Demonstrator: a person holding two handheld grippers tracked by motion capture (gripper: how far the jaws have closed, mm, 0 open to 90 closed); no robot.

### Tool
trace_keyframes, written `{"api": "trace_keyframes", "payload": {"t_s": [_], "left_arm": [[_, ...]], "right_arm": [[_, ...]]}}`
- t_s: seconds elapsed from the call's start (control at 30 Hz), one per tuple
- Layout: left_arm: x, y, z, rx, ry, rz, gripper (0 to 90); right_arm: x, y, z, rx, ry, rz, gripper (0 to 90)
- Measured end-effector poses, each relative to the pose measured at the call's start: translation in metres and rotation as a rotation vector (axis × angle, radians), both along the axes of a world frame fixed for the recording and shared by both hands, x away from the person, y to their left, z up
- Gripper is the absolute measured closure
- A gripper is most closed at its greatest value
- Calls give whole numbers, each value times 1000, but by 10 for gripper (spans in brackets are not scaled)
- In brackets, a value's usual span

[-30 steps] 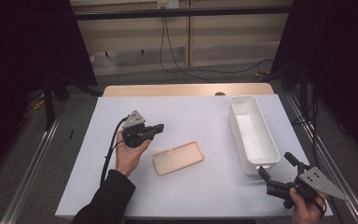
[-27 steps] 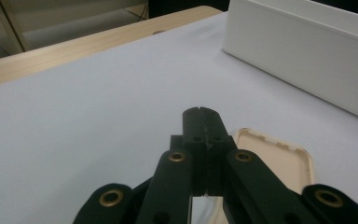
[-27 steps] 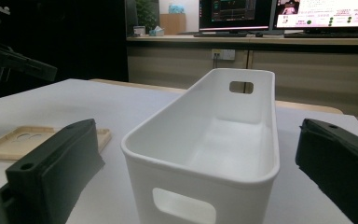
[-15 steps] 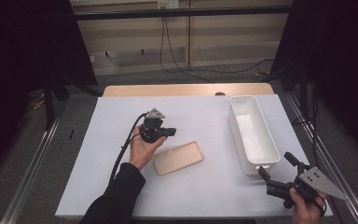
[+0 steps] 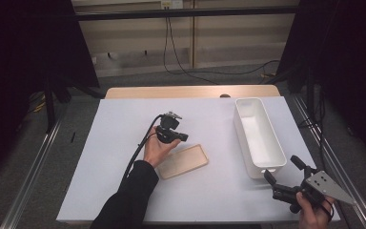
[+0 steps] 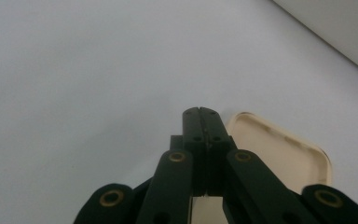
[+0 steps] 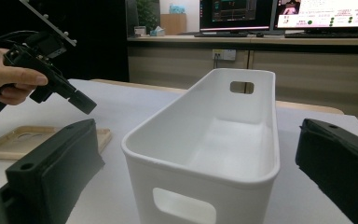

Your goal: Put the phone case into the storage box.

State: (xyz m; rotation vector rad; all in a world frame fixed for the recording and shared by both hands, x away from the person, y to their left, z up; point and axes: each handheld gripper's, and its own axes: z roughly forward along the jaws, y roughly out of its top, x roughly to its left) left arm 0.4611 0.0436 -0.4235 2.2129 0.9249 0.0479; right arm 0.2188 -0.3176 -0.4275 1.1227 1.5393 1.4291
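You are holding the left gripper (image 5: 183, 137) over the middle of the tabletop (image 5: 114, 143), its jaws pressed fully together with nothing between them. It is hovering just above the far corner of the beige phone case (image 5: 183, 162), which is lying flat near the centre of the tabletop, a little toward your edge; in the left gripper view the case's rounded rim (image 6: 284, 149) is showing just beyond and beside the closed jaws. You are keeping the right gripper (image 5: 282, 175) at the near right corner of the tabletop, its jaws standing wide apart and empty, pointing at the near end of the white bin (image 5: 259, 136), which is sitting lengthwise along the right edge
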Motion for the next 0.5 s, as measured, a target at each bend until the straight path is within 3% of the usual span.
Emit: {"api": "trace_keyframes", "payload": {"t_s": [0.2, 0.5], "left_arm": [[3, -14, -5, 25, 28, 16, 900], [5, -27, -13, 45, 39, 22, 900]], "right_arm": [[0, 0, 0, 1, 0, 1, 0], [0, 0, 0, 3, 0, 3, 0]]}}
